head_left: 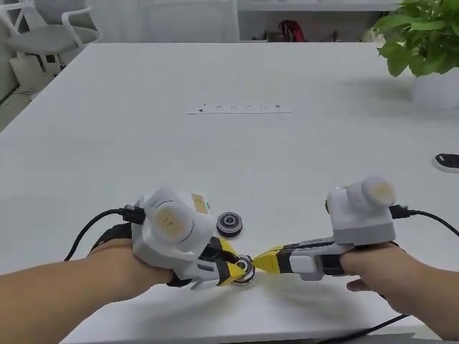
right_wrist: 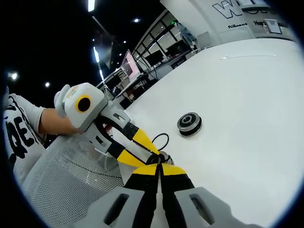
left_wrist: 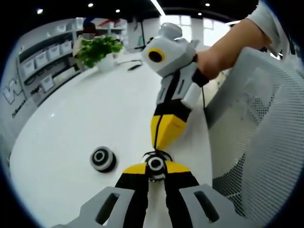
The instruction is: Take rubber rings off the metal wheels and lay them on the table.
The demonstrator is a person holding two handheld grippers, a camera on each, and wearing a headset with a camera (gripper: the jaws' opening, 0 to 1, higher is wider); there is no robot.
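A small metal wheel point(left_wrist: 156, 164) is held just above the white table point(head_left: 287, 165) near its front edge, with my left gripper point(left_wrist: 154, 167) shut on it. My right gripper point(right_wrist: 159, 167) meets it tip to tip from the right and is shut on a thin black rubber ring point(left_wrist: 155, 145), which stretches from that wheel as a loop point(right_wrist: 168, 140). In the head view the two grippers touch at the held wheel point(head_left: 244, 268). A second metal wheel point(head_left: 229, 223), with a black ring around it, lies flat on the table just behind them.
A flush socket strip point(head_left: 240, 109) sits mid-table. A potted plant point(head_left: 427, 50) stands at the far right and a dark object point(head_left: 448, 161) lies at the right edge. A mesh chair point(left_wrist: 266, 142) is close behind the table's front edge.
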